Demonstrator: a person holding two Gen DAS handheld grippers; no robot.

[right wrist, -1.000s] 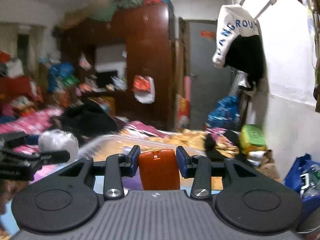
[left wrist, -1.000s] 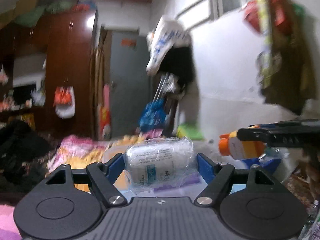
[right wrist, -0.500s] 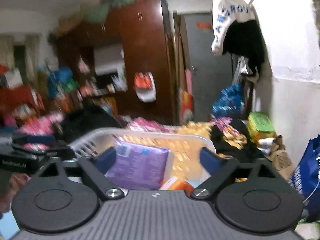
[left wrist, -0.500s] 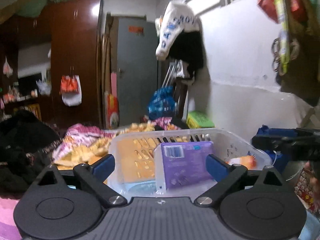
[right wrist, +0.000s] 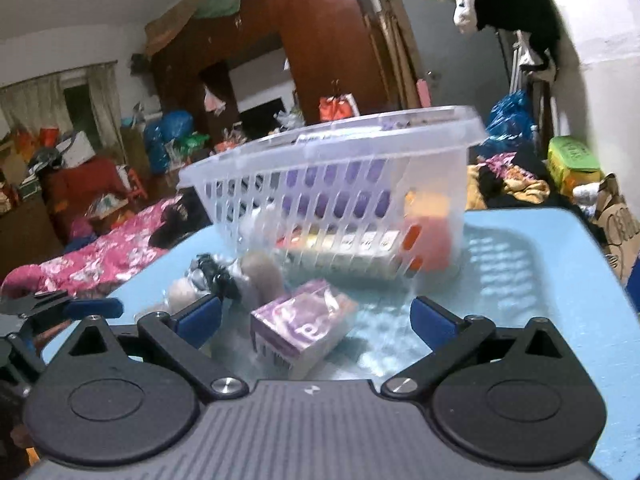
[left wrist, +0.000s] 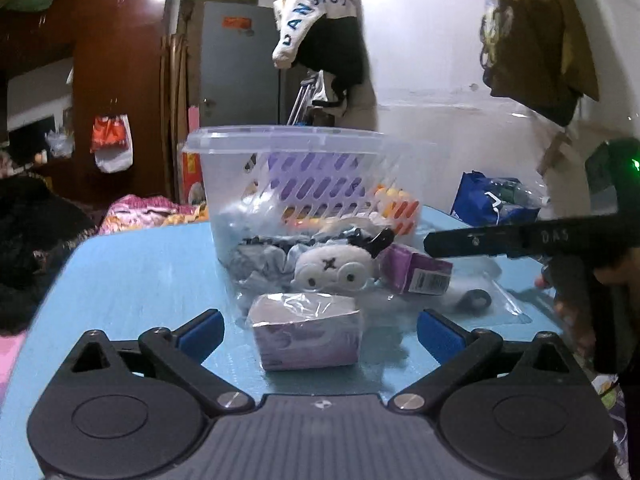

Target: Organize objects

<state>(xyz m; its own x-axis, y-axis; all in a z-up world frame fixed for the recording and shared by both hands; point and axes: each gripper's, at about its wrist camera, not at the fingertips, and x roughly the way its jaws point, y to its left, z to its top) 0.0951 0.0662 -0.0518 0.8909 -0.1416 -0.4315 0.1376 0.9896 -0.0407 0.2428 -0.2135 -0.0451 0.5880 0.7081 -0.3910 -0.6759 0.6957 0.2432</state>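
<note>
A clear slotted plastic basket (left wrist: 304, 148) stands on the light blue table (left wrist: 132, 272); it also shows in the right wrist view (right wrist: 340, 140). It holds a purple pack and orange items. My left gripper (left wrist: 318, 330) is open and empty, low over the table, with a plastic-wrapped purple box (left wrist: 306, 336) lying between its fingers. Behind it lie a white plush toy (left wrist: 336, 268), grey cloth and another purple box (left wrist: 416, 272). My right gripper (right wrist: 314, 316) is open and empty, with a purple box (right wrist: 300, 328) between its fingers. It shows at the right of the left wrist view (left wrist: 500, 240).
A black tape roll (left wrist: 476, 300) in clear plastic lies on the table at the right. A blue bag (left wrist: 488, 200) sits beyond the table's far right edge. A bed with pink bedding (right wrist: 88, 256) is to the left, and a wardrobe and door stand behind.
Both grippers released their items into the basket, the left a wrapped white roll, the right an orange object. Both then dropped low in front of the basket, jaws wide open.
</note>
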